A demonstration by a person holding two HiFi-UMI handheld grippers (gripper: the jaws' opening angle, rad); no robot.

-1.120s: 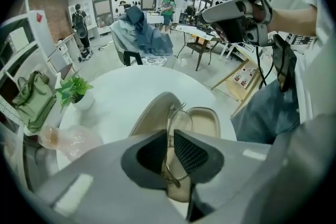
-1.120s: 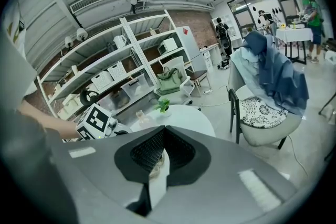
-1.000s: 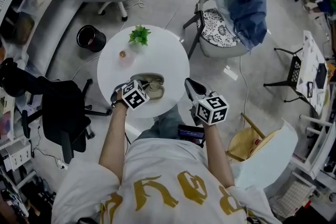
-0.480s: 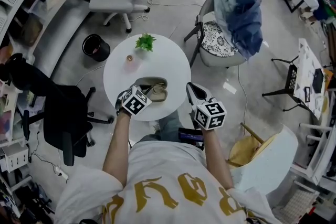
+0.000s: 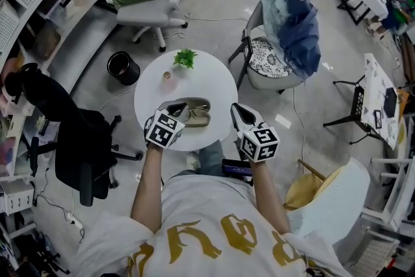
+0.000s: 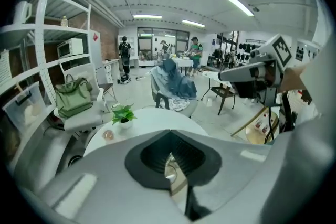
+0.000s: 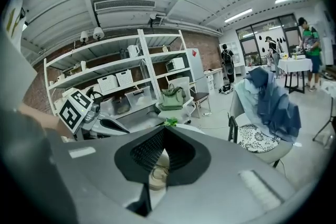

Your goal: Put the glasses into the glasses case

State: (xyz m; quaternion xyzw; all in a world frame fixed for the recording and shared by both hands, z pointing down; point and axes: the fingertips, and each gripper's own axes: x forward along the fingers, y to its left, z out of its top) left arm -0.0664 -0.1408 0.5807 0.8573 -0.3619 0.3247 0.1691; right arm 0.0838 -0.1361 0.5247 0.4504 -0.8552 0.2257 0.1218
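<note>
Glasses case open on round white table, near person's edge, long axis left-right in head view; glasses lie in it. Left gripper over case's left end, right gripper at table's right rim. Both claws pinched together, empty. Only right gripper view shows lens.

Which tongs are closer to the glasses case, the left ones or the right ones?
Left. The left tongs reach over the left end of the glasses case on the round table; the right tongs hover off to its right, by the table's edge.
</note>
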